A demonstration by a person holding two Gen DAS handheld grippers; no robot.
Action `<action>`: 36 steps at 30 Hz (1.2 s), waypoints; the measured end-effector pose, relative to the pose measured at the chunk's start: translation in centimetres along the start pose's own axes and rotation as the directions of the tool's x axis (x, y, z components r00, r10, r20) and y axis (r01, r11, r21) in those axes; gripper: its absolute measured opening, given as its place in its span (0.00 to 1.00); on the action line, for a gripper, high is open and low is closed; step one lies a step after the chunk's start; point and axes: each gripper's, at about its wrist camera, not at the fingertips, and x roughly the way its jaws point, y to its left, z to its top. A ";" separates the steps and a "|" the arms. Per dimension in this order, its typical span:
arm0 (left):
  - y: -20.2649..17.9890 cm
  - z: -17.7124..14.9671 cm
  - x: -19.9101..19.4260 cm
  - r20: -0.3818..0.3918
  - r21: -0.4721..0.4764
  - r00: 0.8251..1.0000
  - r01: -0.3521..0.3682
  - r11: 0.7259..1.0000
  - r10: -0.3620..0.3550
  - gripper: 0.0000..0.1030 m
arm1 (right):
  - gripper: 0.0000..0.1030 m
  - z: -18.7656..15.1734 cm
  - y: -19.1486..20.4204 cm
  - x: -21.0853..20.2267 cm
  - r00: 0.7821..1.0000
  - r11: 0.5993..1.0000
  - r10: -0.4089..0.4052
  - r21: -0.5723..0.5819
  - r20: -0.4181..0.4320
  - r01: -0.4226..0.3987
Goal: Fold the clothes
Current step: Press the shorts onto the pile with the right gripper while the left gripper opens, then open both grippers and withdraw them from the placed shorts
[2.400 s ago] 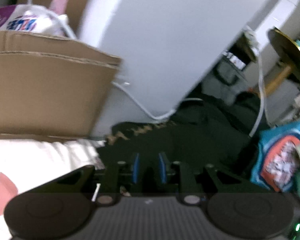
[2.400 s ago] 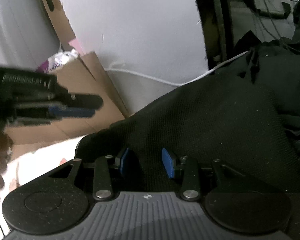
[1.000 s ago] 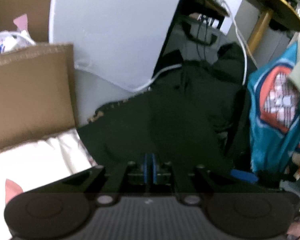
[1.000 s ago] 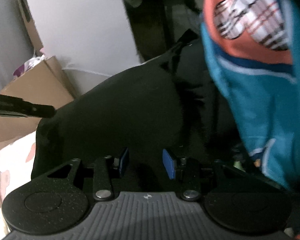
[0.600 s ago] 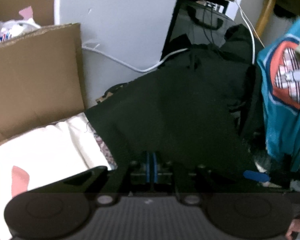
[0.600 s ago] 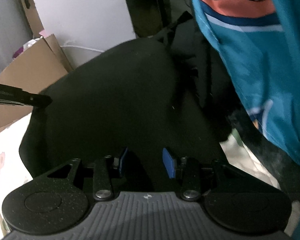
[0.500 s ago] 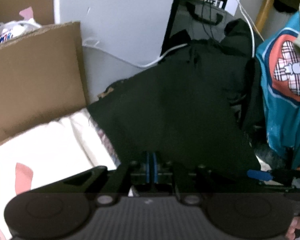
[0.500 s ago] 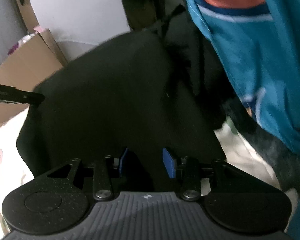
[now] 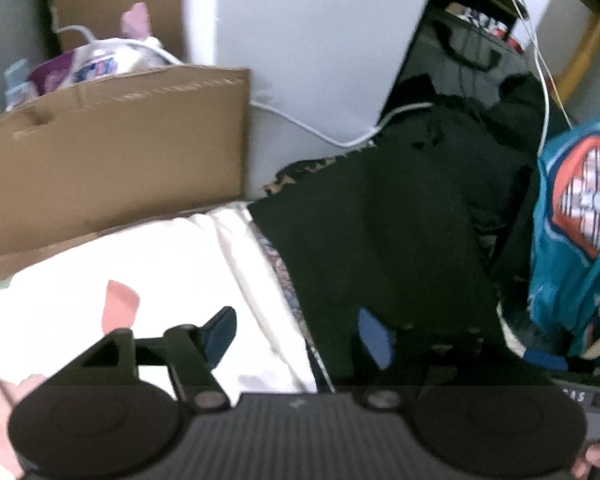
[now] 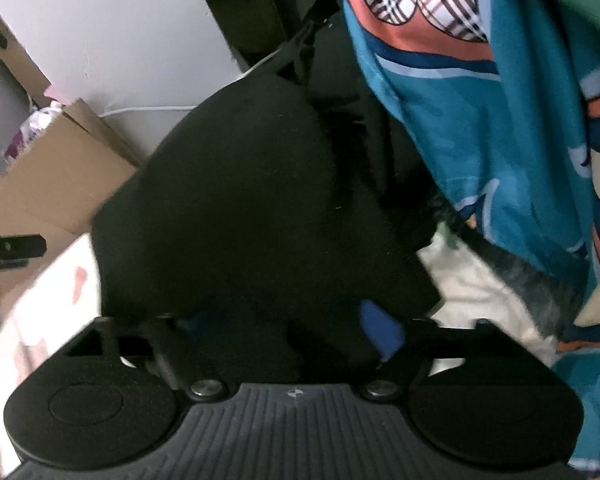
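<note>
Through the left wrist camera, my left gripper point(image 9: 296, 336) has its jaws spread wide with nothing between them; one blue pad sits over the white sheet, the other over dark cloth. Black garment point(image 9: 380, 240) lies spread ahead and to the right, its near edge reaching down between the pads. It rests on a white bed sheet with pink patches point(image 9: 140, 280), which fills the lower left. Cardboard box point(image 9: 112, 156) stands behind the sheet on the left, with a plastic bag point(image 9: 100, 60) poking out of its top. White panel point(image 9: 320, 40) rises behind the box, and a white cable point(image 9: 320, 132) runs along its base onto the dark pile. Teal printed shirt point(image 9: 572, 240) hangs at the right edge, just beside the black garment. A bit of a hand point(image 9: 596, 460) shows at the bottom right corner. View is blurry.

Over on the right wrist camera, my right gripper point(image 10: 284, 328) also has its jaws apart. The black garment point(image 10: 260, 200) bulges up directly in front and drapes across the gap and over the left pad; the right blue pad is clear to see, and nothing is pinched. The teal printed shirt point(image 10: 500, 120) fills the upper right, touching the garment's right side. White sheet point(image 10: 472, 280) shows below the shirt and again at lower left. Cardboard box point(image 10: 56, 172) sits at left, with the left gripper's tip point(image 10: 16, 248) just in frame at the left edge.
</note>
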 end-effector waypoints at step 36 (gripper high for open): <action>5.4 0.6 -29.5 0.011 -0.230 0.954 -0.288 0.930 0.298 1.00 | 0.98 6.9 10.4 -17.7 0.997 0.996 -0.026 -0.085 -0.070 0.020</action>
